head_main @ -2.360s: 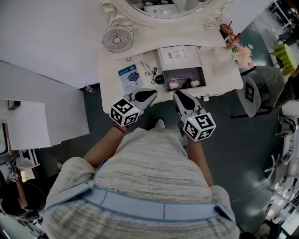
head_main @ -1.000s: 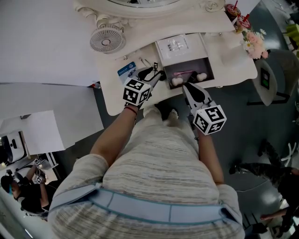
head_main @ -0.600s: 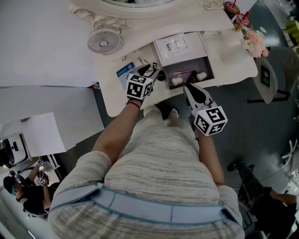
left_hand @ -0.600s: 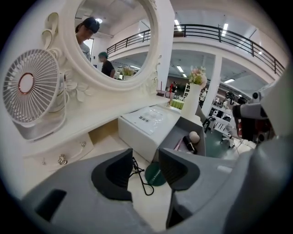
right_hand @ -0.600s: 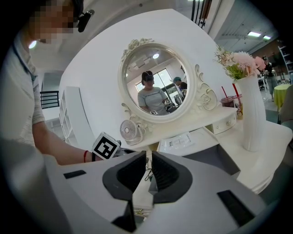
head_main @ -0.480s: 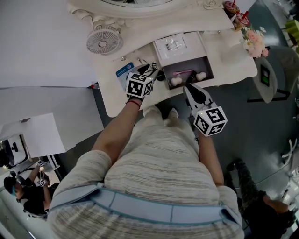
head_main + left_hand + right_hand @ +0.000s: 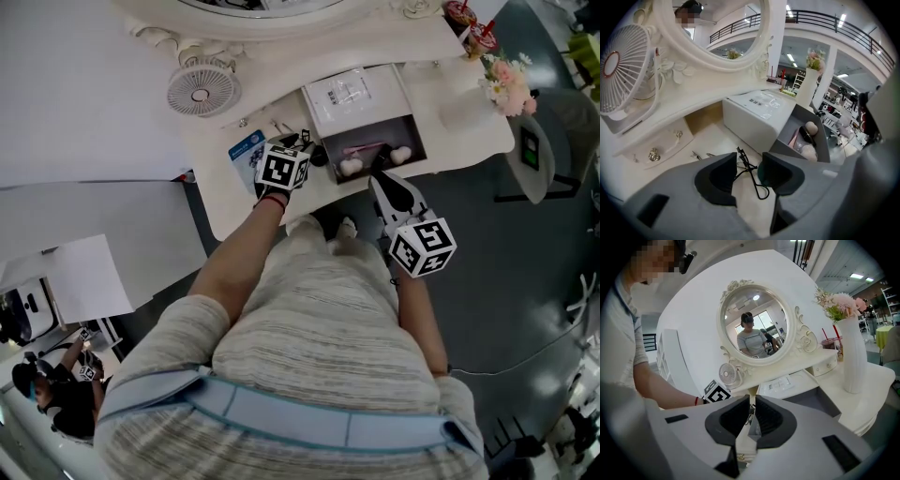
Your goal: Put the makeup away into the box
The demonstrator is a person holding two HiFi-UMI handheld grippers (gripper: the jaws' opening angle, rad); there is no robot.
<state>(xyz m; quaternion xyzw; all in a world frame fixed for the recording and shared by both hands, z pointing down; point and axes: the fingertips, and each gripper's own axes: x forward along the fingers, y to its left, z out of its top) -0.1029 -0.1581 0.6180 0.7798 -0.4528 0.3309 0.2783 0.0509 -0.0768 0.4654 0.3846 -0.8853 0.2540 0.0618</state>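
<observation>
So, pick-up step. The left gripper hangs nose-down over the eyelash curler. Its jaws are wide apart and the curler lies flat between them, with the pads not on it yet. The curler sits on the dressing table near the front edge, just left of the grey box. The white lid lies behind the box, toward the mirror, and the box already holds a few items. The right gripper is off the front edge by the box, jaws almost together with only a slit, holding nothing. Next, by my read: lower, close on the curler, lift, carry it right over the box wall and release. It's thin and flat, so a shallow grip may slip.
</observation>
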